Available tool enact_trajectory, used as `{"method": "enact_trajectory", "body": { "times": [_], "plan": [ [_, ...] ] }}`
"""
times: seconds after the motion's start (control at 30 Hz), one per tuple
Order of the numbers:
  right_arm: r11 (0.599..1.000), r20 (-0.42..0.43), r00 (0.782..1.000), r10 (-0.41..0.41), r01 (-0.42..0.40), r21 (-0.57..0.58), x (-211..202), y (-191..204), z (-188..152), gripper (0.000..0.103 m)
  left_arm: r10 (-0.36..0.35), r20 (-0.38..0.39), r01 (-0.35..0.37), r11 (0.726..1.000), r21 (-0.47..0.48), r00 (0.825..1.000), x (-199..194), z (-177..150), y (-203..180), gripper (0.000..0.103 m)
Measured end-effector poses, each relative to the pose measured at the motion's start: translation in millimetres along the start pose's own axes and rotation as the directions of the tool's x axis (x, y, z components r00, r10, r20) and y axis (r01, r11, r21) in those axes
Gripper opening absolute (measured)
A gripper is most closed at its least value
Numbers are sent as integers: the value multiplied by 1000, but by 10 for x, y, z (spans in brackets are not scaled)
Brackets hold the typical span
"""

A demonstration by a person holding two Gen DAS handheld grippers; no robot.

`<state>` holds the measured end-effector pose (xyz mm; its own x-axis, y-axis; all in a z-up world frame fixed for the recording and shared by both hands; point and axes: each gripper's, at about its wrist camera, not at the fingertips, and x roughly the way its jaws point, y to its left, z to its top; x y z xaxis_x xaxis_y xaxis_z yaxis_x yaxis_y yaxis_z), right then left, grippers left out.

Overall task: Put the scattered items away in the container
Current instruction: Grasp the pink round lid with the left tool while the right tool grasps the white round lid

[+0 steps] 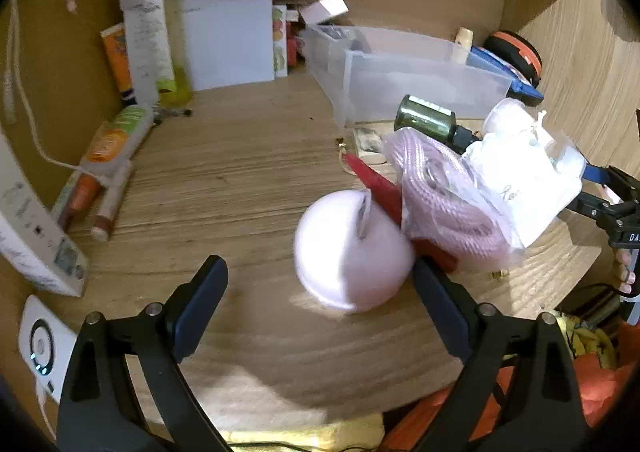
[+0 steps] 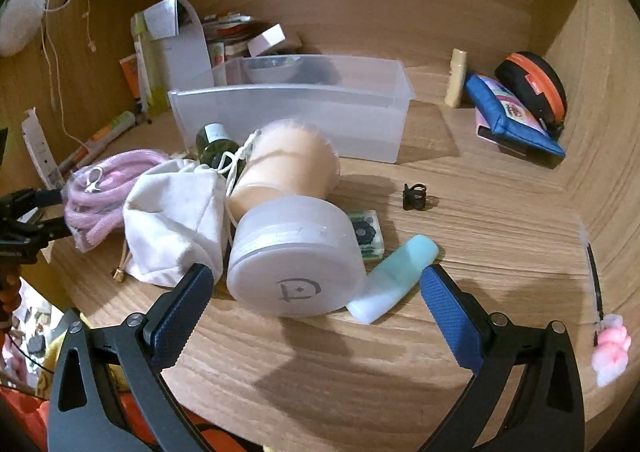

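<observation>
A clear plastic container stands at the back of the wooden desk, also in the left wrist view. In front of it lie a frosted round jar, a peach cylinder, a white drawstring pouch, a bagged pink rope, a green bottle and a pale blue tube. My right gripper is open, its fingers either side of the jar. My left gripper is open, a blurred pink ball between its fingertips beside a red item.
A small black clip and a patterned green block lie on the desk. A blue case and black-orange pouch sit at the back right. Tubes and boxes stand at the back left. A white device is nearby.
</observation>
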<state>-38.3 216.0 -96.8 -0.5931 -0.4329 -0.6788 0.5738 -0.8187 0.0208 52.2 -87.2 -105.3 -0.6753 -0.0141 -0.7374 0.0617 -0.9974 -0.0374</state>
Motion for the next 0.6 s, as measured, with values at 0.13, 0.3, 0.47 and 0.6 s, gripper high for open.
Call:
{"method": "enact_trajectory", "body": {
  "times": [0.13,0.3,0.47,0.6],
  "plan": [
    [1000,4,1000,-1,1,5,61,-6,26,102,-19,-23,18,1000,-9,1000,143,47,-19,85],
    [999,-6,999,37,-37,17,107,-41,42,79,-2,1,2,1000,-5,1000,153,83,-34,63],
    [997,1,997,75,-75,29,84,-61,61,62,21,8,-21,999,-37,1000,143,69,66,63],
    [996,8,996,88,-88,25,57,-72,59,62,41,30,-39,996,-76,999,60,86,190,63]
  ]
}}
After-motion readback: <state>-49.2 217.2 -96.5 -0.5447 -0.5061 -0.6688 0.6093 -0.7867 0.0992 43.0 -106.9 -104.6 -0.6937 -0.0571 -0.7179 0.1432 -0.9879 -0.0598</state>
